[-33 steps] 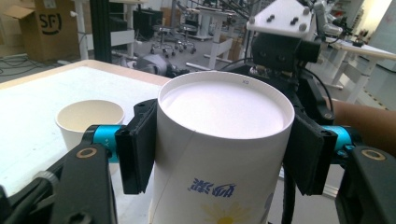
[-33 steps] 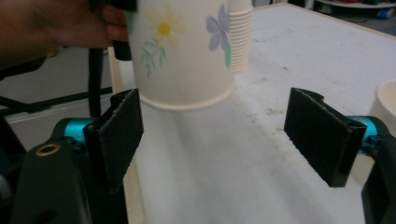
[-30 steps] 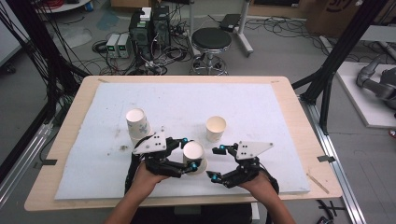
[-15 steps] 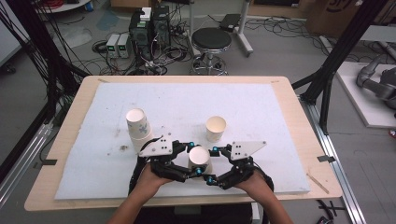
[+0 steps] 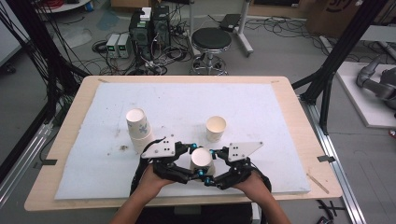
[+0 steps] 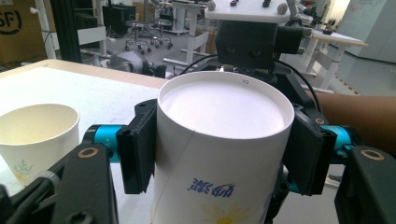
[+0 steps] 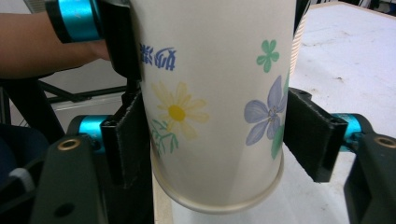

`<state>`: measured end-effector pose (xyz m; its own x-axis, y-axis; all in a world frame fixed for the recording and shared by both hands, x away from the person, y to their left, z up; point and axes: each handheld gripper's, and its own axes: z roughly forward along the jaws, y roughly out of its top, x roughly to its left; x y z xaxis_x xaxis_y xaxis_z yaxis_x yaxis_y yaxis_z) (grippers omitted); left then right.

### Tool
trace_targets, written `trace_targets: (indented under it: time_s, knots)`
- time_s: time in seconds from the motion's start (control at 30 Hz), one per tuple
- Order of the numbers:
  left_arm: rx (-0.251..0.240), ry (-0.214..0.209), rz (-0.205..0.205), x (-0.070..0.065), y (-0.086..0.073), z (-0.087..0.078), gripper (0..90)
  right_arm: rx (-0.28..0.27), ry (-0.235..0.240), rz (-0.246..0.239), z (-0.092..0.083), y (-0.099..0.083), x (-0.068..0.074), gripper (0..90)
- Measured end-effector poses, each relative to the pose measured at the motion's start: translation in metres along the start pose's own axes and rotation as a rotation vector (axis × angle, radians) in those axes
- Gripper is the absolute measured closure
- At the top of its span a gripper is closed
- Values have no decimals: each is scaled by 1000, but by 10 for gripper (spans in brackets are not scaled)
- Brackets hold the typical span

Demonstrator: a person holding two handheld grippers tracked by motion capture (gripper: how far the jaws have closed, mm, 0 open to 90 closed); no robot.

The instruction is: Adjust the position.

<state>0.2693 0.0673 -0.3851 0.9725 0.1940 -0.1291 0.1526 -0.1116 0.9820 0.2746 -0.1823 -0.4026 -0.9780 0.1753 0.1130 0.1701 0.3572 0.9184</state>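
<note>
From the high view, the left gripper (image 5: 201, 157) and the right gripper (image 5: 206, 163) meet near the front edge of the white mat (image 5: 261, 107), both closing on one upside-down paper cup (image 5: 201, 159). Its flat base faces up and its long axis stands upright. Beyond the right gripper an open cup (image 5: 215, 128) stands mouth up. Beyond and outward of the left gripper sits a stack of cups (image 5: 139, 129), tilted slightly. A black stool (image 5: 211, 41) stands on the floor past the table.

In the left gripper view, the gripper (image 6: 219, 149) pinches the paper cup (image 6: 219, 154) near its base end, one pad (image 6: 137, 147) on each side touching the wall. The white recessed base fills the top. Blue printed characters show on the wall, mirrored and not readable, above a yellow flower. The open cup (image 6: 35, 135) stands off to the gripper's left. The other gripper faces in from behind the cup.

In the right gripper view, the gripper (image 7: 215, 135) holds the paper cup (image 7: 215, 93) lower down, close to its rolled rim, which points downward. The left pad presses the wall; the right pad (image 7: 310, 133) lies against or just beside it. Daisy, blue flower and green clover prints show, with the same upside-down blue characters.
</note>
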Motion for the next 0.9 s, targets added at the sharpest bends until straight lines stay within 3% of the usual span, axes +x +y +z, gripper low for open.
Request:
trace_targets:
  time_s: [0.27,0.4,0.57,0.73,0.9]
  knots:
    - [10,2,20,-2,0,0,337,25,5,-28,-2,3,2,342]
    - [31,19,1,-2,2,-1,159,27,-2,-37,-7,3,1,346]
    - [55,19,-15,1,7,-10,159,35,-32,-41,-16,4,-1,348]
    - [98,21,-12,4,13,-16,159,95,-85,-84,-23,8,-2,349]
    - [126,28,-1,5,18,-16,159,121,-88,-90,-28,12,-5,349]
